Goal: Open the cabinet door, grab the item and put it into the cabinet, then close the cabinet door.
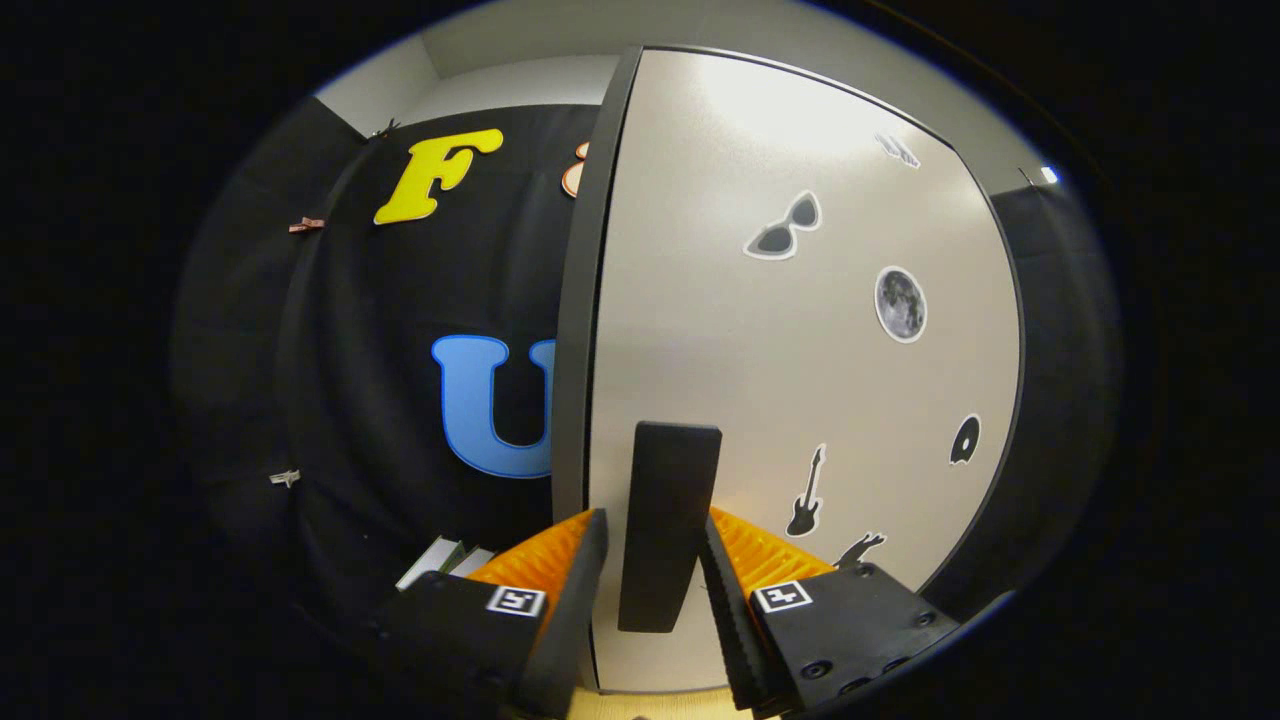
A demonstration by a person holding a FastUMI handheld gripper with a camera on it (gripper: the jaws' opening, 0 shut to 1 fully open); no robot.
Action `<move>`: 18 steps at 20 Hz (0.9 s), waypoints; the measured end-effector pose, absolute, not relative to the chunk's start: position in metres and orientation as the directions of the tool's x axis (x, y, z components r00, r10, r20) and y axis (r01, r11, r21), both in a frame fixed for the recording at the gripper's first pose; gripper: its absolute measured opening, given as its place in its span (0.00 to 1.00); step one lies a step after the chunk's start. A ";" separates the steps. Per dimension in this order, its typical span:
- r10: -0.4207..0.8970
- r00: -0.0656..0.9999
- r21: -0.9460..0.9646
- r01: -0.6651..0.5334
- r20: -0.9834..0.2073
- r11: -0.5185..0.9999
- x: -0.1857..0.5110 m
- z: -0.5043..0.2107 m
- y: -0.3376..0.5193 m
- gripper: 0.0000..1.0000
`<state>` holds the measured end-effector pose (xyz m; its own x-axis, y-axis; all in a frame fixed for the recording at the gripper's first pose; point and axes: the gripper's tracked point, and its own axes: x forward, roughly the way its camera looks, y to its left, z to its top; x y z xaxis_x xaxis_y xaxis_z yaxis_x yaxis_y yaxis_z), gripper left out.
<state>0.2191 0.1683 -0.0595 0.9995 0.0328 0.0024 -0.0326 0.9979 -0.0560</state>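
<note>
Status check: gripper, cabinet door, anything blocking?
Gripper astride the door handle, fingers either side; full clamp unclear. Cabinet door swung partly open, edge toward camera. Nothing seen in the way.

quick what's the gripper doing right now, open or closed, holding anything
Gripper: its fingers sit either side of the cabinet door's dark handle, close to it, but whether both press on it cannot be told.

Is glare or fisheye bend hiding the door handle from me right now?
Gripper view: glare washes the top of the cabinet door only; the handle stays sharp between the fingers of the gripper. The fisheye bows the door's edges.
</note>
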 end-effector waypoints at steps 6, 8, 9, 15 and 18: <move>0.065 0.998 0.020 -0.065 -0.013 0.998 0.220 -0.064 0.163 0.29; 0.078 0.996 0.015 -0.078 -0.035 0.997 0.216 -0.064 0.163 0.27; 0.085 0.995 0.019 -0.084 -0.043 0.996 0.213 -0.064 0.163 0.27; 0.119 0.991 0.054 -0.116 -0.061 0.992 0.180 -0.063 0.155 0.27; 0.139 0.988 0.065 -0.135 -0.066 0.989 0.164 -0.061 0.150 0.27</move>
